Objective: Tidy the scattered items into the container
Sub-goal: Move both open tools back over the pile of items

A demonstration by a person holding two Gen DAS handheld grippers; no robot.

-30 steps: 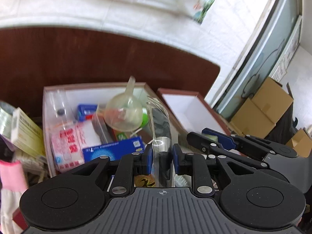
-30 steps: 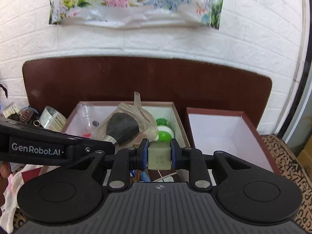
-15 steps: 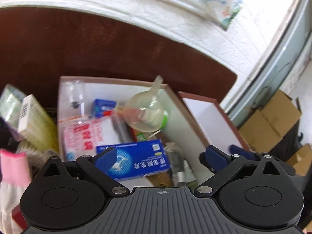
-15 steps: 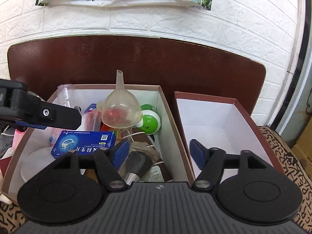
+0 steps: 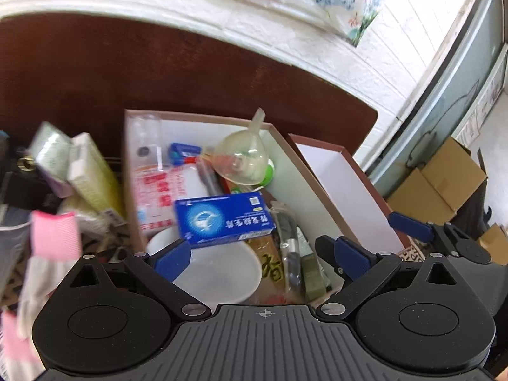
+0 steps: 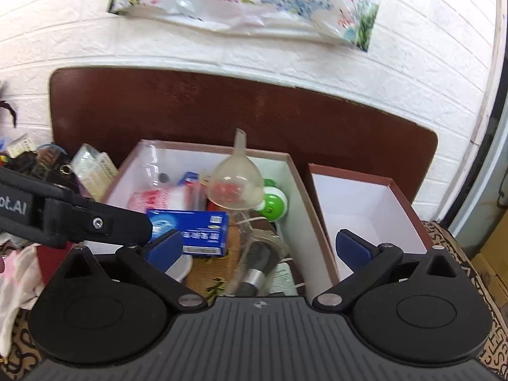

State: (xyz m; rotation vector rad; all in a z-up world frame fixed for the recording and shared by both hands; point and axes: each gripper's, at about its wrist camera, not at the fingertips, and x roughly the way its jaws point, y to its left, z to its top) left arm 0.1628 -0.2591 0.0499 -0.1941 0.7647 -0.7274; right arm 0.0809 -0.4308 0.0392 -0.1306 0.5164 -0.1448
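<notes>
The brown box with white walls holds several items: a blue carton, a clear funnel, a bagged brush, a pale green block and a white bowl. My left gripper hangs open over the box's near end, nothing between its fingers. My right gripper is over the same end, its jaws opening wide and empty. One left finger crosses the right wrist view.
A second, empty brown box stands right of the full one. Left of it lies clutter: a yellow-green carton, a pink cloth, small packs. A dark headboard runs behind; cardboard boxes sit far right.
Both grippers have opened. The left let go of the bagged brush and the right let go of the pale green block; both now lie in the box. Both views have pulled back.
</notes>
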